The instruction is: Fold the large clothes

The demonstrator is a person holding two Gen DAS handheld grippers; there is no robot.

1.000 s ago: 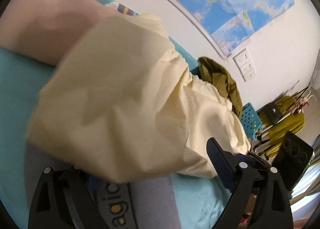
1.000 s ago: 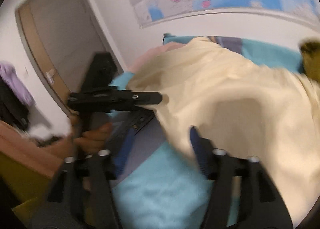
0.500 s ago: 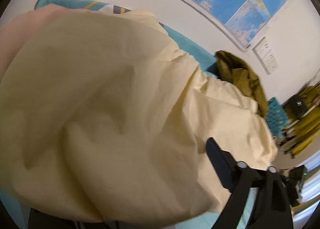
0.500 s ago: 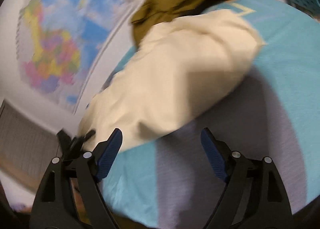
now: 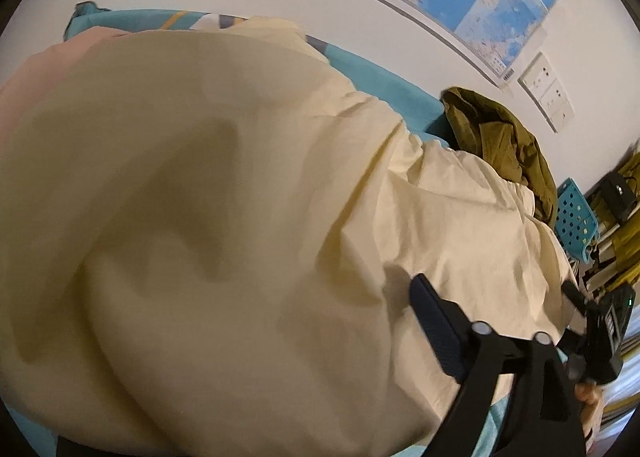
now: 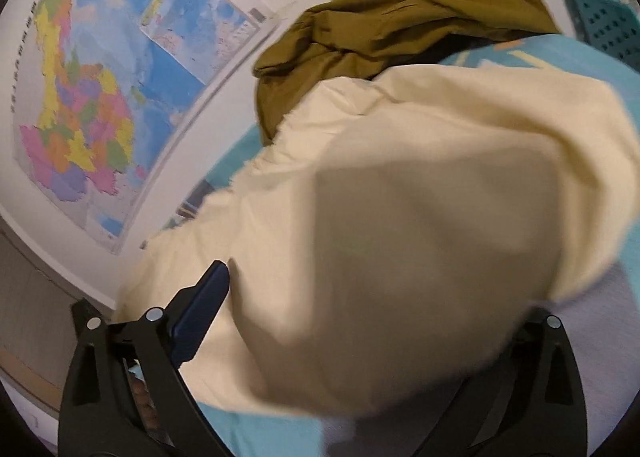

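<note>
Cream cloth (image 5: pixel 224 217) heaped on bed (image 5: pixel 384 77), near wall edge, green cloth (image 6: pixel 400 17) beside. Both grippers, left (image 5: pixel 248 385) and right (image 6: pixel 372 329), opening wide, letting go so fold stays.

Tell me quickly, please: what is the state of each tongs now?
Left tongs: opening, cream garment draped over them, not pinched.
Right tongs: opening, same garment lying between the fingers, not gripped.

My room is softly lit. The yellow cloth (image 5: pixel 248 225) looks blurry up close, with grey shadows on it. My pictures bend and darken at the edges.
</note>
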